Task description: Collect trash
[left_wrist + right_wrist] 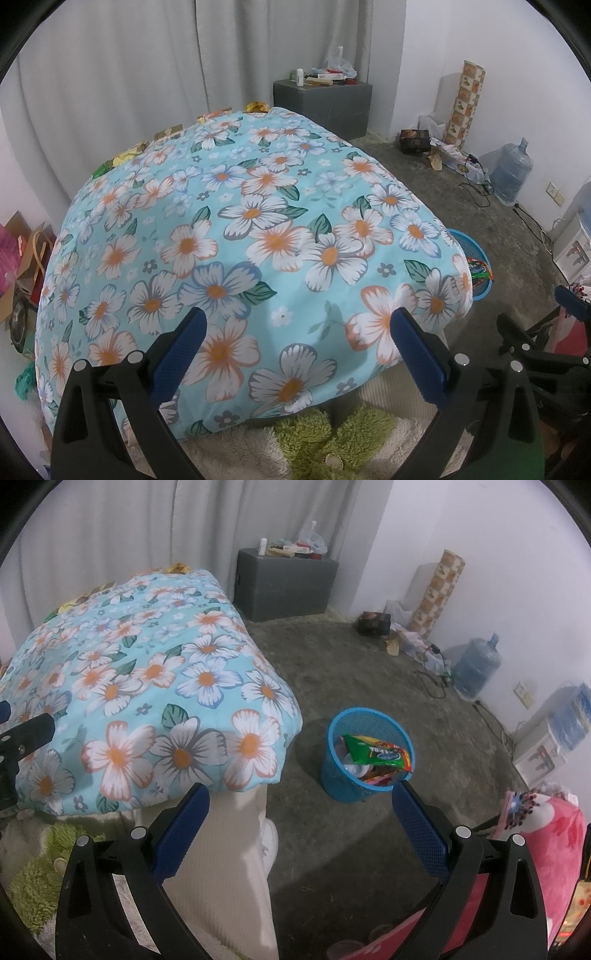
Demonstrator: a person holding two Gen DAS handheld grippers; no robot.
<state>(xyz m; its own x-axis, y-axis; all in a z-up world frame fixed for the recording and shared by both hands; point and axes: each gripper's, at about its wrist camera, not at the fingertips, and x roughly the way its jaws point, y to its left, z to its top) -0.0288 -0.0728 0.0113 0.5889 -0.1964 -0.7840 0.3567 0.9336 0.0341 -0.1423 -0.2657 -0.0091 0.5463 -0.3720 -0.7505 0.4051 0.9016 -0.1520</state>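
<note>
Right wrist view: blue mesh trash basket [364,753] on grey concrete floor [369,672] beside floral-quilted bed [147,672]; both grippers [301,812] [297,334] spread, empty.

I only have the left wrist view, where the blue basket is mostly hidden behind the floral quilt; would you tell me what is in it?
Observer: In the right wrist view the blue basket stands on the floor beside the bed, and a green snack wrapper lies across the top of other wrappers inside.
Operator: Thank you. Is the right hand-held gripper carrying anything?
Observer: No, the right hand-held gripper is open with nothing between its fingers.
Operator: Is anything on the floor between the bed and the basket?
Observer: No, only bare grey floor shows there.
</note>
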